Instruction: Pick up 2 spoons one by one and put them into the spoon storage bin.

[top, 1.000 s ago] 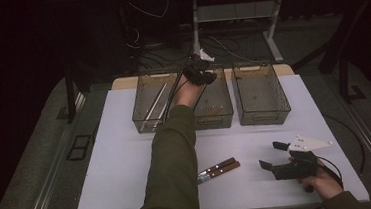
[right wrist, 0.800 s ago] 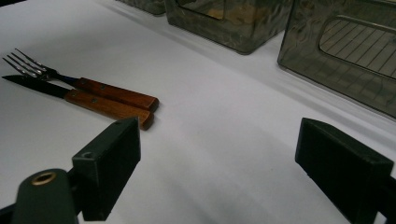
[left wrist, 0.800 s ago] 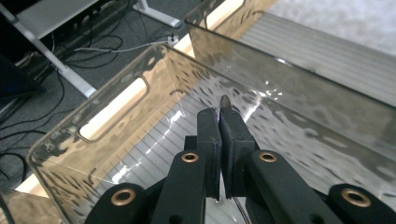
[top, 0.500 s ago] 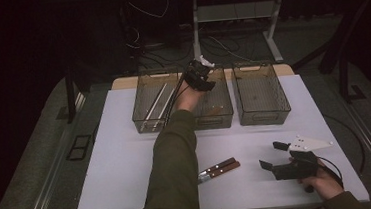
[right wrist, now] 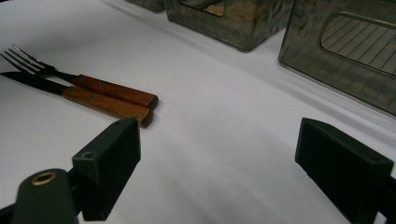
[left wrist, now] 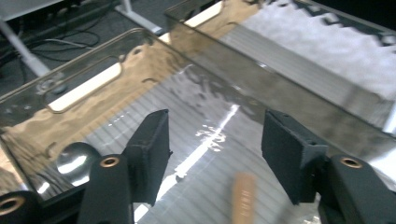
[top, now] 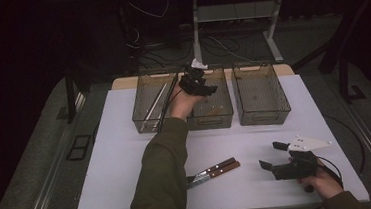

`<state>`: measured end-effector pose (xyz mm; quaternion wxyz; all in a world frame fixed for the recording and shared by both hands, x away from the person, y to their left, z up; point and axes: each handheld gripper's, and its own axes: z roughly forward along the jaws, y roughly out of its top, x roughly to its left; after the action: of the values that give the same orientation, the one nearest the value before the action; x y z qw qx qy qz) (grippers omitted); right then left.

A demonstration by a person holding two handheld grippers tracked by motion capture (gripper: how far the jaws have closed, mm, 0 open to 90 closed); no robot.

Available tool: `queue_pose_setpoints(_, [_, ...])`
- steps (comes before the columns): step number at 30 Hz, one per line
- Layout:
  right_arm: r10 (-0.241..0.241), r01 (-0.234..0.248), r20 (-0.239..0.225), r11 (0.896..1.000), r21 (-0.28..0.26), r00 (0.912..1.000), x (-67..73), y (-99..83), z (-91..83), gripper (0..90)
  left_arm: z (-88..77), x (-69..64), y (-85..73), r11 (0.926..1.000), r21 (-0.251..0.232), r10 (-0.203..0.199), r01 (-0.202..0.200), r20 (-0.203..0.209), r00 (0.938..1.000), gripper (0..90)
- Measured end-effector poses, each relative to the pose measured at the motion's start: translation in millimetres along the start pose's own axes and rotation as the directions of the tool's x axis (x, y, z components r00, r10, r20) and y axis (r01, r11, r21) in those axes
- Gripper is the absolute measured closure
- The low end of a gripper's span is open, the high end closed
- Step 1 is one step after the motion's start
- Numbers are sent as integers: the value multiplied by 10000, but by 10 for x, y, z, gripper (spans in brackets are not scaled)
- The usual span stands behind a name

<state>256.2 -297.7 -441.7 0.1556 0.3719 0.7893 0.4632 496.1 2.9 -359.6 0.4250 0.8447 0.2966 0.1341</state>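
My left gripper [top: 197, 81] hangs over the middle bin [top: 209, 116], its jaws have just been opening and nothing sits between them – a wooden-handled spoon [left wrist: 243, 198] lies on the bin floor just below. The fork [right wrist: 79, 79] and the knife [right wrist: 91, 100] lie side by side on the white table [top: 127, 154], handles toward my right gripper [top: 273, 158], tips pointing away to its left. That gripper rests open and empty just beside them, so I judge it is the nearer one – the handle ends come first on its way
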Motion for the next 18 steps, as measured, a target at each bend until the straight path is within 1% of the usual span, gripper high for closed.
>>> queue_pose_setpoints(1, [-3,3,-20,10000,-6,10000,1,2,4,144,-39,-28,1,10000,-41,62,-62,118,9999,379])
queue_pose_setpoints(3, [-36,36,-14,10000,-9,10000,6,2,17,144,-113,-101,-9,9995,-318,-44,55,328,9995,364])
queue_pose_setpoints(6, [-113,113,-103,9999,68,9999,17,2,27,144,-242,-193,-50,9988,-480,-47,77,633,9980,344])
queue_pose_setpoints(7, [-129,130,-108,9999,64,9999,15,2,29,144,-283,-234,-68,9987,-500,2,33,709,9975,336])
queue_pose_setpoints(8, [-98,98,-132,9999,60,9999,13,3,32,144,-335,-268,-87,9989,-435,224,-193,725,9971,333])
queue_pose_setpoints(9, [-87,88,-130,9999,74,9999,12,4,34,144,-377,-306,-111,9985,-472,320,-284,762,9966,333])
queue_pose_setpoints(11, [-49,51,-114,9999,137,9999,13,4,40,144,-446,-381,-165,9984,-470,344,-307,806,9962,331])
queue_pose_setpoints(12, [-51,53,-119,9999,119,9999,11,2,45,144,-488,-403,-194,9983,-358,486,-457,838,9953,331])
queue_pose_setpoints(14, [-88,90,-114,9999,136,9999,13,2,51,144,-543,-460,-263,9985,-418,392,-352,989,9943,331])
queue_pose_setpoints(17, [-82,84,-110,9998,194,9999,13,3,56,144,-623,-528,-371,9980,-435,500,-453,1136,9923,331])
queue_pose_setpoints(18, [-82,84,-94,9998,206,9999,10,1,59,144,-646,-558,-409,9982,-467,437,-384,1181,9920,331])
